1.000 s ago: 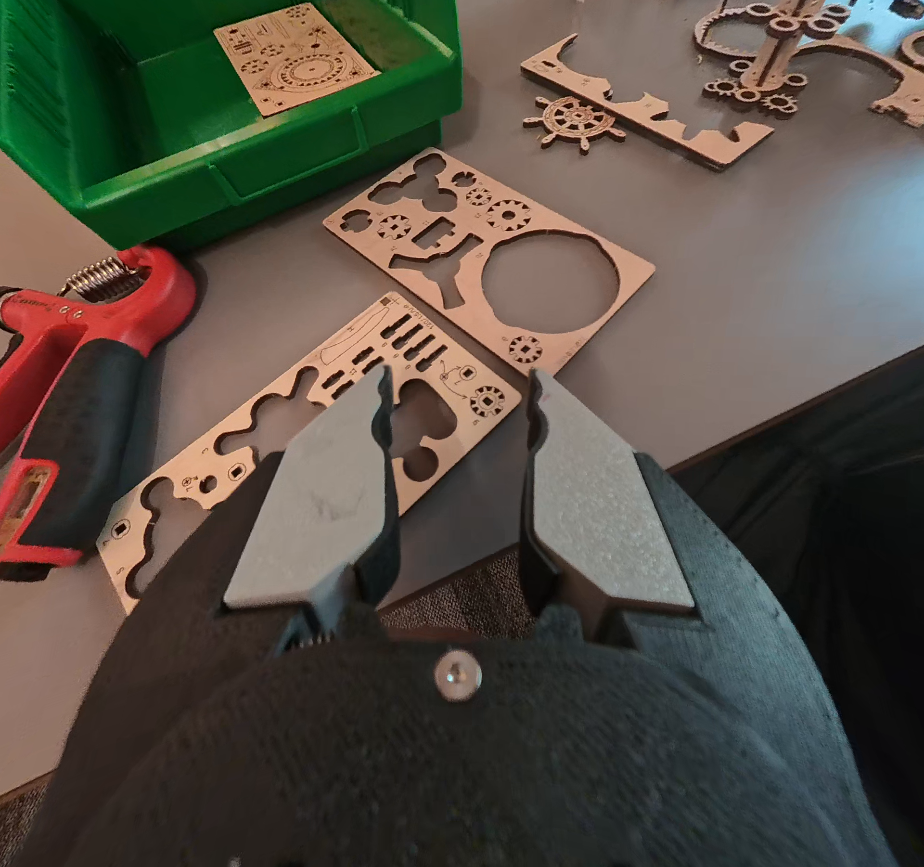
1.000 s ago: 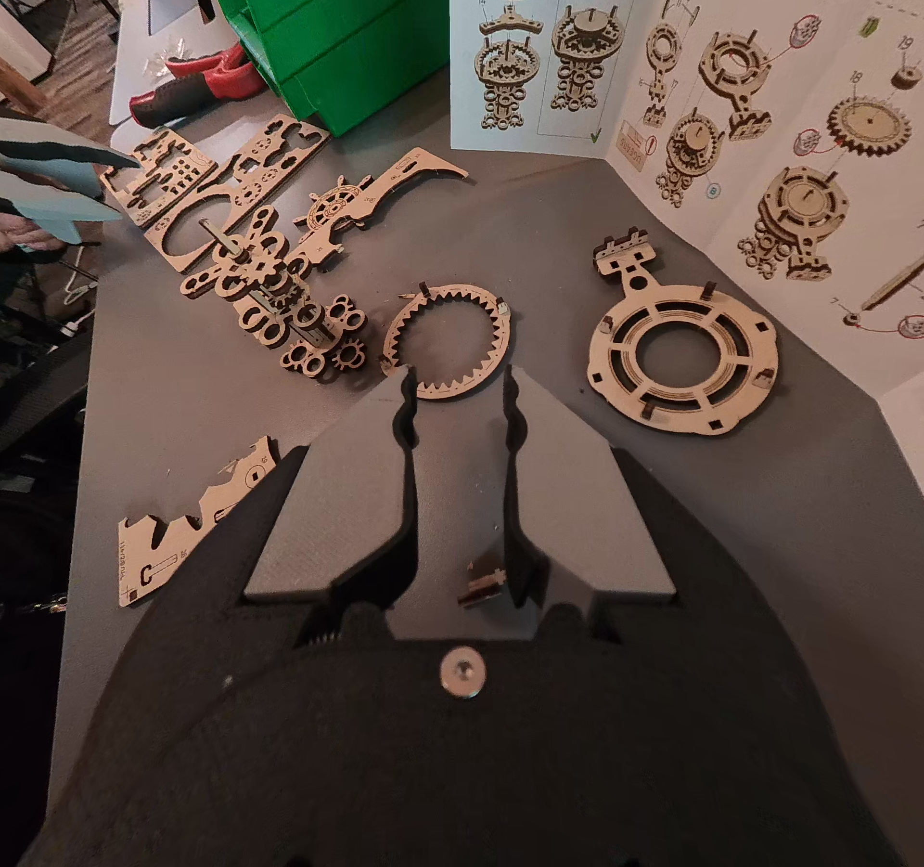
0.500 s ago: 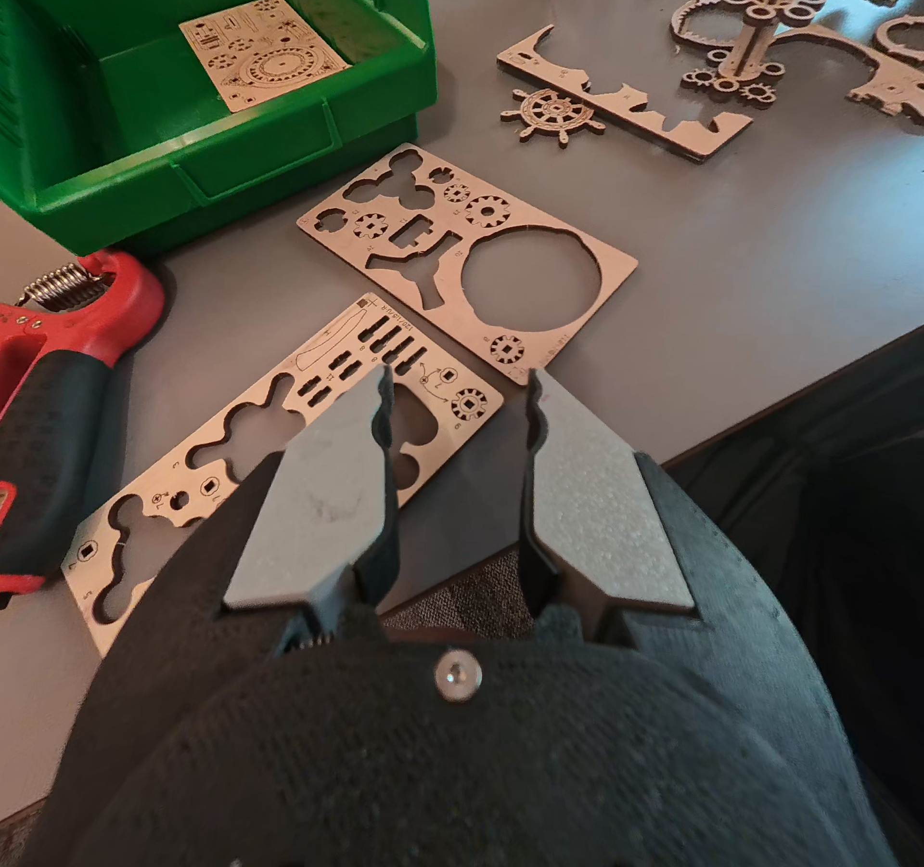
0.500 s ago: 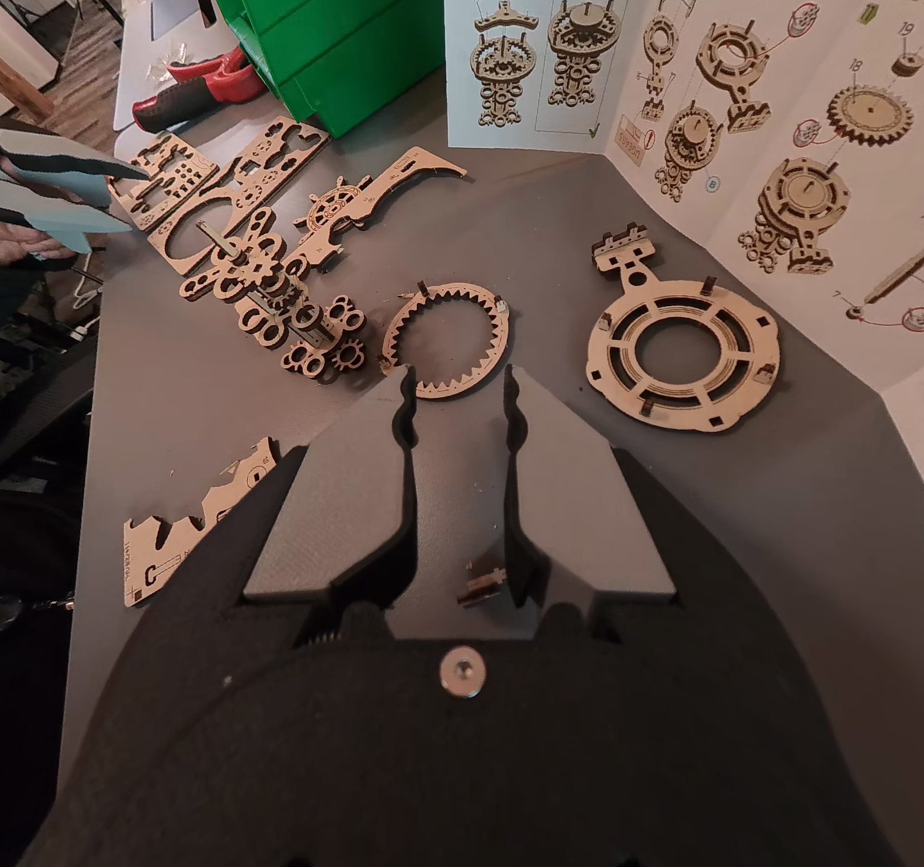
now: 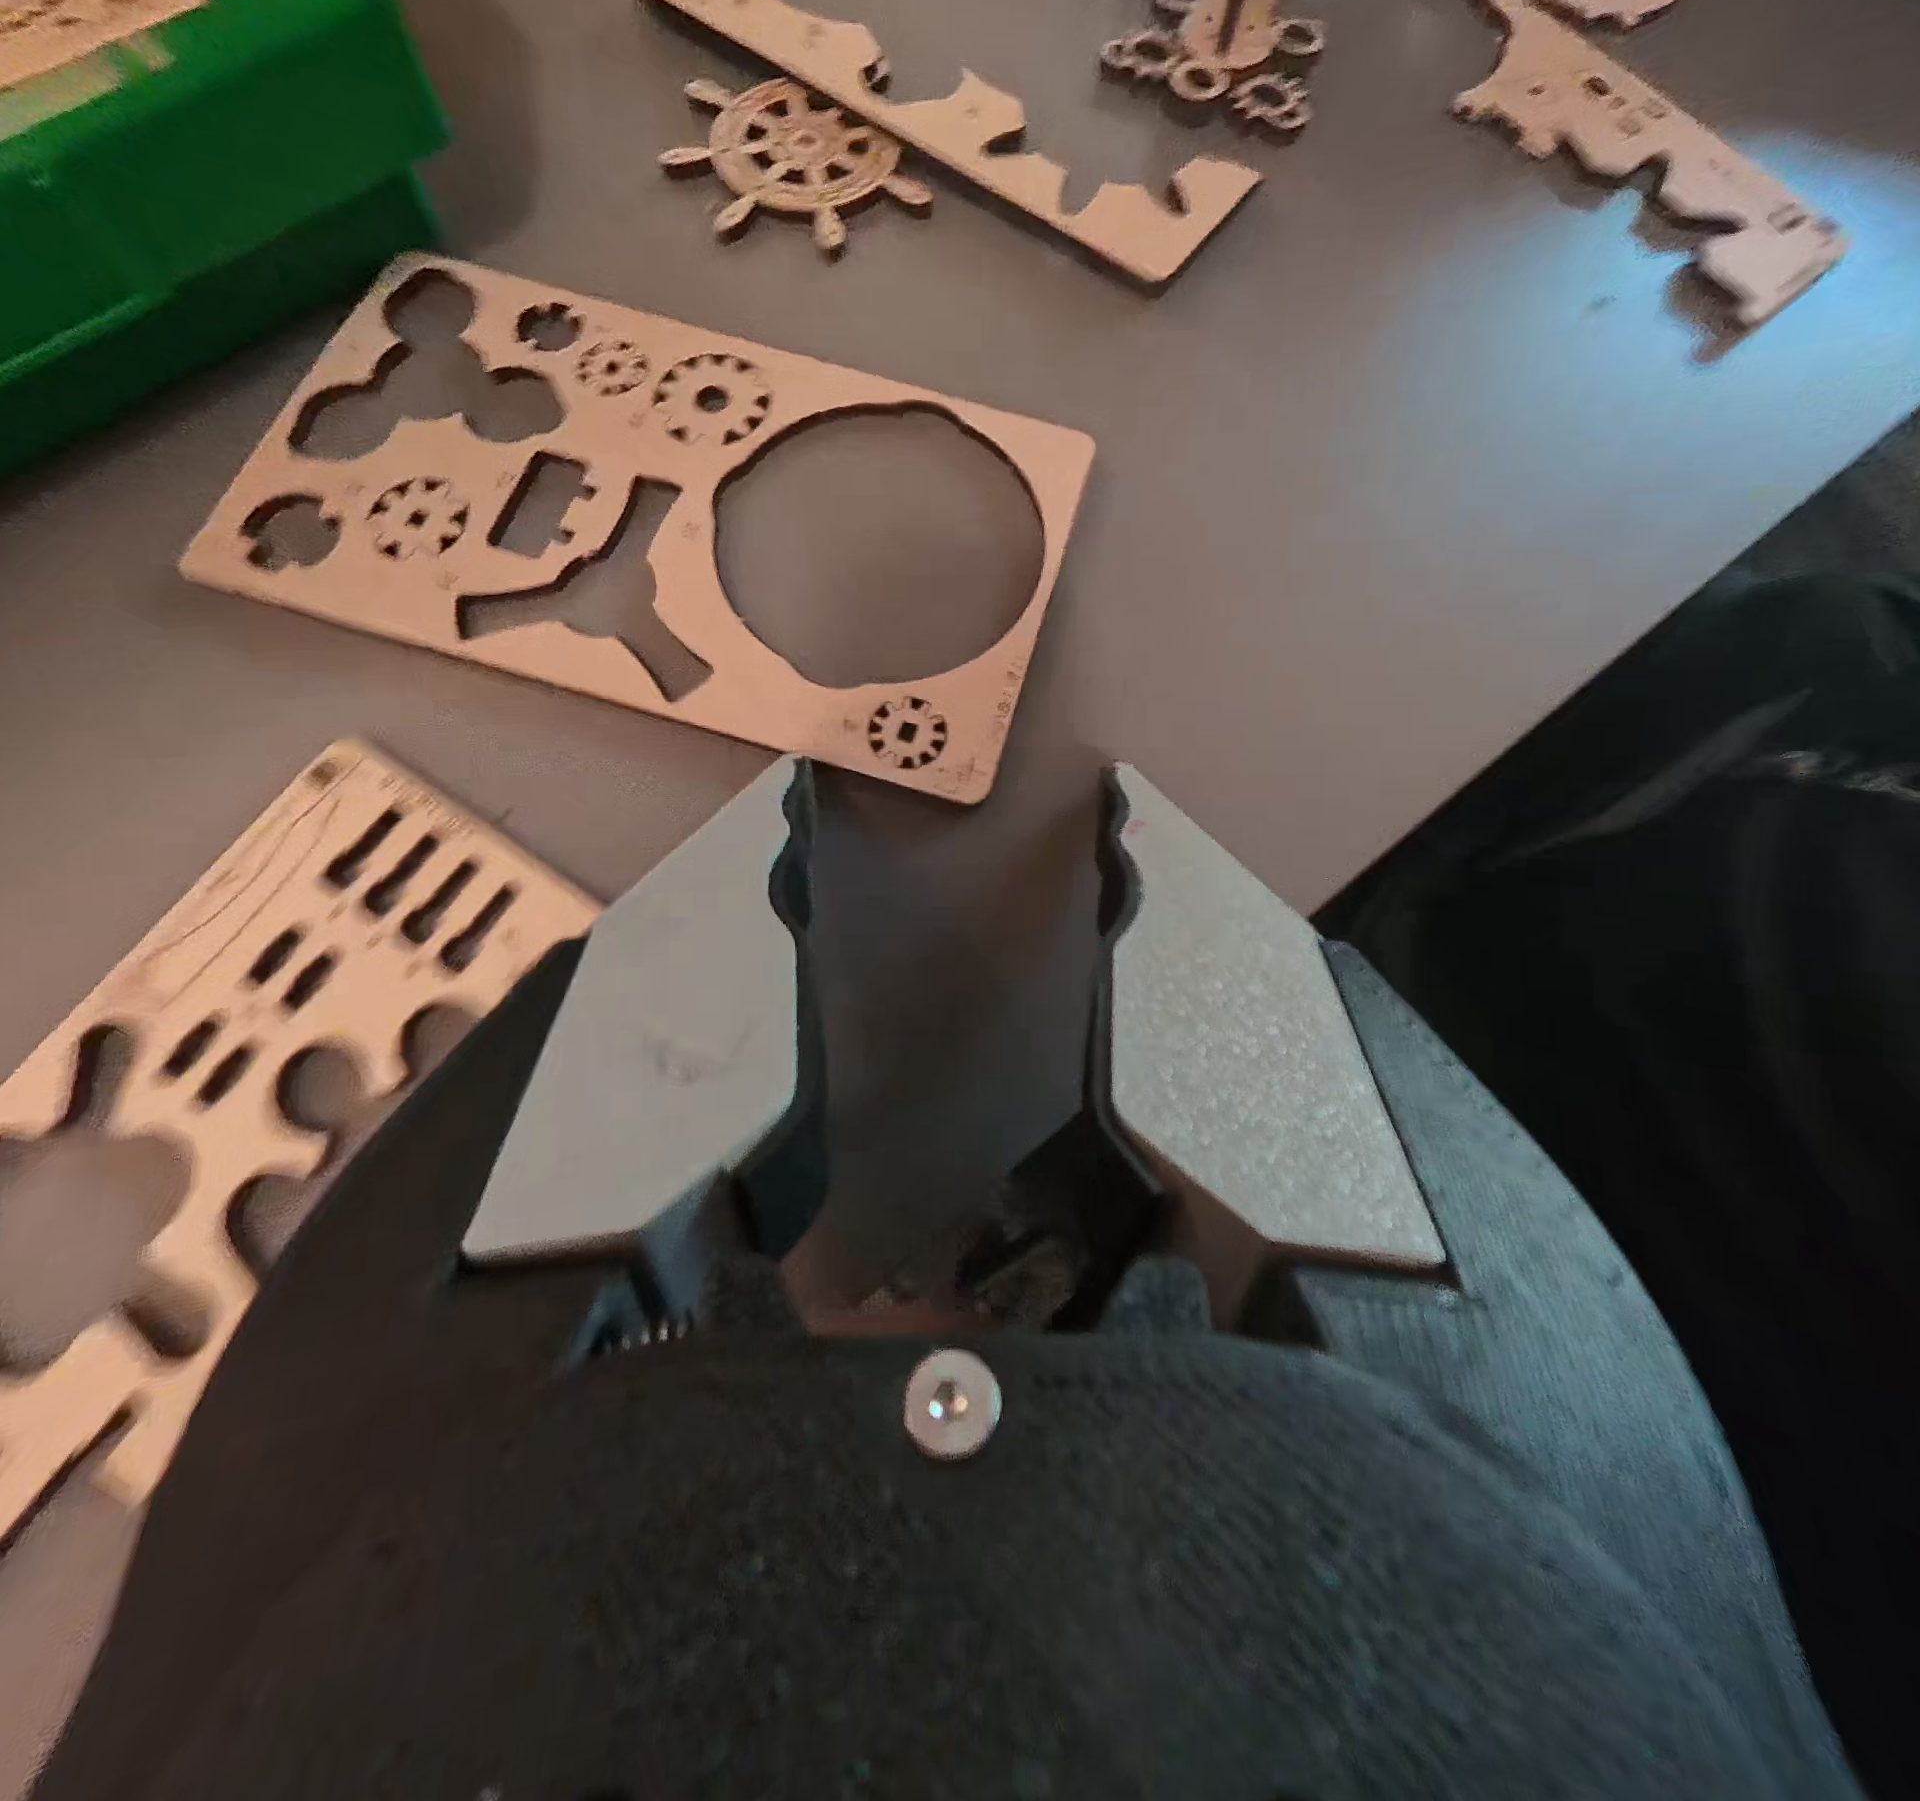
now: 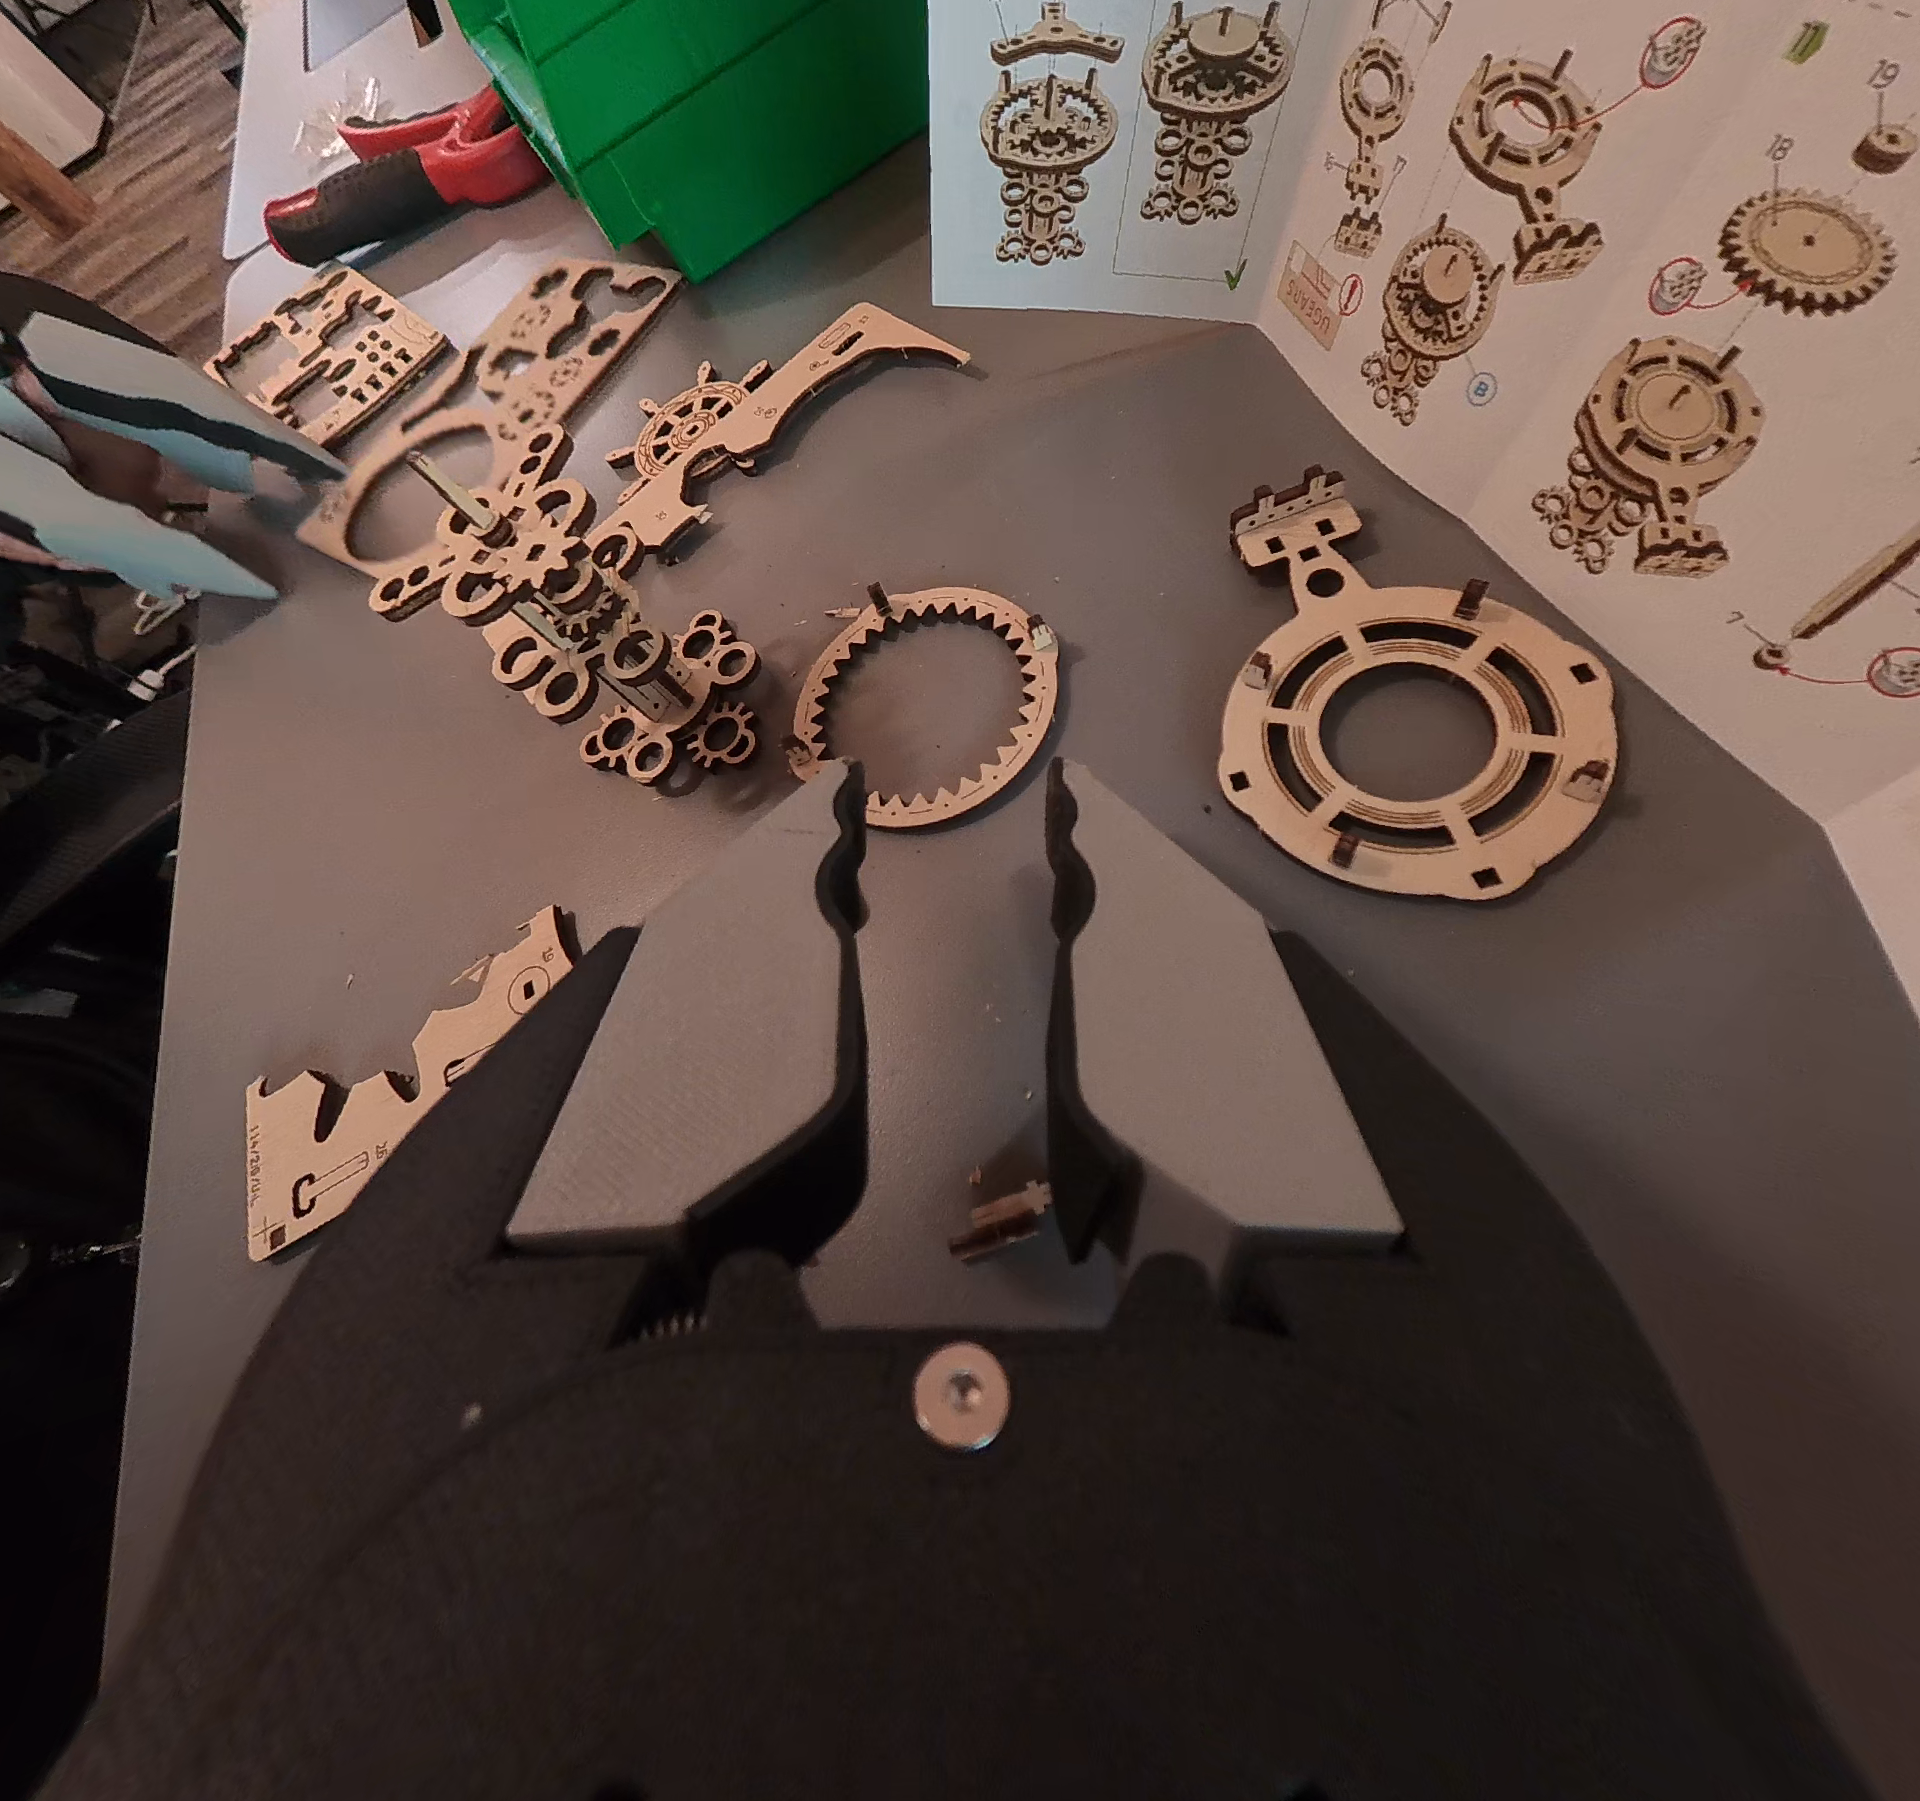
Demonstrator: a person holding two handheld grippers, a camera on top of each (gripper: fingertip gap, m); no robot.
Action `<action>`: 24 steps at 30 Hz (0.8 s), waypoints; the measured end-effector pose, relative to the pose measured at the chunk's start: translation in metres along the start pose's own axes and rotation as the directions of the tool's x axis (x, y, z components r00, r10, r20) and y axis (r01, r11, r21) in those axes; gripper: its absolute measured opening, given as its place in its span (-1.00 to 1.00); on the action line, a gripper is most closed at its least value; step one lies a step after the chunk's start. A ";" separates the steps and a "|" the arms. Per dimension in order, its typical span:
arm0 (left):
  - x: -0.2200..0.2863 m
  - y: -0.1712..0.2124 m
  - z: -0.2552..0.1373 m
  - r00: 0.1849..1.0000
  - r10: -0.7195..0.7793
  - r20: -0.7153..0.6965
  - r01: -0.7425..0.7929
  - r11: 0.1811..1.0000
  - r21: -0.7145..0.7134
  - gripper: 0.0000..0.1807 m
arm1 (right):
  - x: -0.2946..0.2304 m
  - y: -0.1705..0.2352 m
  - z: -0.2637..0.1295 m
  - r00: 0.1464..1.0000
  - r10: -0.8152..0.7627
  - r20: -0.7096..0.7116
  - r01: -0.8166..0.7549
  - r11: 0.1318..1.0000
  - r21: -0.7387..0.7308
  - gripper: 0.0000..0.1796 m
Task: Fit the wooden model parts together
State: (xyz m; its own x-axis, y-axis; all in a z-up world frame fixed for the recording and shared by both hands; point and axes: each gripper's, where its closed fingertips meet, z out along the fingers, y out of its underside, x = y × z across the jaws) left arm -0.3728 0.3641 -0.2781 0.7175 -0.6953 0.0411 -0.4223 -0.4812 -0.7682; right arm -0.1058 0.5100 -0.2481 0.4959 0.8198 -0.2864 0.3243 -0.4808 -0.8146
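a: our left gripper (image 5: pixel 954 795) has moved in toward the table (image 5: pixel 1351 525) since a second ago. its fingers are spread with nothing between them. the red hand tool has gone from the left wrist view, and only a corner of the green bin (image 5: pixel 187 141) shows.

b: our right gripper (image 6: pixel 954 783) has barely shifted. its fingers are parted and empty, tips just short of the toothed ring (image 6: pixel 928 707). a small wooden bit (image 6: pixel 1000 1221) lies between them near the base.

a: beside the ring, the stacked gear assembly (image 6: pixel 582 608) leans, its long axis running from near right up to far left.

b: to the right the slotted disc (image 6: pixel 1418 749) lies flat, its stem pointing away from us.

a: we count two punched-out sheets (image 5: pixel 665 515) just ahead of the left gripper, then one ship's wheel (image 5: pixel 800 156). the instruction sheet (image 6: pixel 1455 141) stands at the back.
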 end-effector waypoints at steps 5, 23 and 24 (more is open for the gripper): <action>0.079 -0.031 0.019 0.928 0.013 -0.372 0.010 0.998 0.059 -0.45 | -0.001 0.000 0.000 1.000 -0.001 0.003 0.001 1.000 -0.002 -0.65; 0.037 -0.034 0.027 0.956 -0.031 -0.292 0.010 0.997 -0.075 -0.34 | -0.002 -0.001 -0.001 1.000 -0.014 0.000 0.014 1.000 0.001 -0.66; 0.043 -0.034 0.026 0.946 -0.050 -0.322 0.024 0.996 -0.084 -0.33 | -0.002 -0.001 -0.002 1.000 -0.012 0.000 0.012 1.000 0.005 -0.66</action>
State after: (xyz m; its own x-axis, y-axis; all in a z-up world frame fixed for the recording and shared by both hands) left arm -0.3133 0.3643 -0.2671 0.5212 -0.8053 0.2826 -0.4502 -0.5407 -0.7106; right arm -0.1058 0.5083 -0.2456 0.4915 0.8258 -0.2765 0.3267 -0.4691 -0.8205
